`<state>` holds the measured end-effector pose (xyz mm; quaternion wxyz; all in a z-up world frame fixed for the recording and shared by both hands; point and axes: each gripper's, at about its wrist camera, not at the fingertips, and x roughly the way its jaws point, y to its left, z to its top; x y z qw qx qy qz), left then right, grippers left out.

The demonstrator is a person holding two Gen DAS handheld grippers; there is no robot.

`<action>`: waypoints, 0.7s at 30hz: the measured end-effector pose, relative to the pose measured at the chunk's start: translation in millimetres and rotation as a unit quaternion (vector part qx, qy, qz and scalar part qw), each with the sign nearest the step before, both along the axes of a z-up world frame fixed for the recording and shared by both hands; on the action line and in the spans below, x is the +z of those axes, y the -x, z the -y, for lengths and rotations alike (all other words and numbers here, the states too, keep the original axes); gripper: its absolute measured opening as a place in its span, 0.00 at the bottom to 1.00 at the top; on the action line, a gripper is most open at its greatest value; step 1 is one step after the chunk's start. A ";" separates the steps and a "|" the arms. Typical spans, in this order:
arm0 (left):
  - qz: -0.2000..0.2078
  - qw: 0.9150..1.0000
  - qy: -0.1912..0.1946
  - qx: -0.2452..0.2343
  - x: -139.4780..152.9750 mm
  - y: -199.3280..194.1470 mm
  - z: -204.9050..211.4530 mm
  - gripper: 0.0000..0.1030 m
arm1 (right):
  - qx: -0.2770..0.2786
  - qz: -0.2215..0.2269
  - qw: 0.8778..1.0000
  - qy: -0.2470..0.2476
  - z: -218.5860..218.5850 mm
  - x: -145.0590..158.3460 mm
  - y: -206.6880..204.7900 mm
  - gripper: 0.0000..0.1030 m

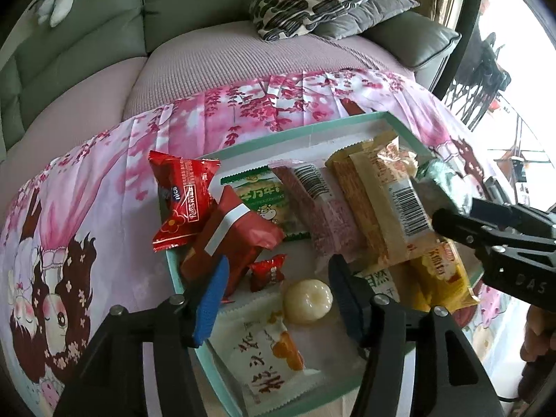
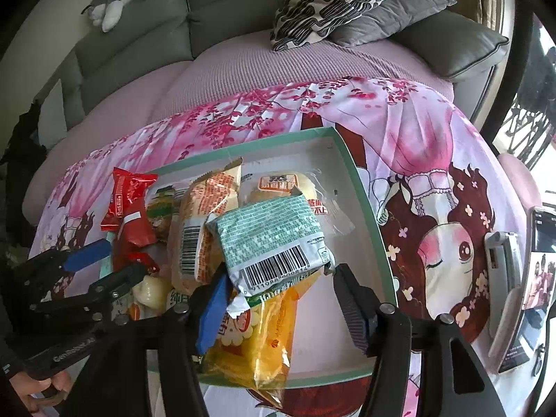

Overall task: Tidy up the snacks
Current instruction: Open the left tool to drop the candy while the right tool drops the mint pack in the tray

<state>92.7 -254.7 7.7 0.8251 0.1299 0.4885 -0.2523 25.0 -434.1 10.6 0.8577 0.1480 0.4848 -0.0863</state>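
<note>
A teal-rimmed tray (image 2: pixel 365 187) on a pink cartoon-print cloth (image 2: pixel 434 160) holds heaped snack packets. The right hand-held gripper (image 2: pixel 281 299), fingers apart, hovers at a green-white packet (image 2: pixel 271 236) atop the pile. The left hand-held gripper (image 1: pixel 278 299), also apart, hovers near a round pale sweet (image 1: pixel 307 300).

Tray (image 2: pixel 368 215) right corner bare; heaped snack packets (image 2: pixel 205 229) block its left

Ahead of your left claw (image 1: pixel 278 299): red wrappers (image 1: pixel 184 198), pale round sweet (image 1: pixel 307 300), white pack with orange print (image 1: pixel 267 354). Between your right claw (image 2: pixel 278 299) fingers: mint-green patterned packet (image 2: pixel 274 236) with black barcode; yellow bag (image 2: pixel 253 347) below. Tray (image 2: pixel 368 201) rim teal, inside white. Cloth (image 2: pixel 417 132) pink, cherry-blossom cartoon print. Claw pads (image 1: pixel 210 299) blue.
</note>
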 end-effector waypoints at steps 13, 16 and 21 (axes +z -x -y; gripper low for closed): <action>-0.009 0.999 0.018 0.050 12.1 2.3 -35.1 0.74 | 0.001 -0.011 1.000 -0.013 -4.9 0.3 16.5 0.74; -0.009 0.998 0.019 0.062 11.9 2.1 -42.0 0.79 | 0.005 -0.013 1.000 -0.014 -8.0 0.0 18.7 0.75; -0.016 0.995 0.020 0.091 5.0 -2.4 -54.2 0.85 | -0.002 -0.017 1.000 -0.016 -7.8 -4.1 21.6 0.88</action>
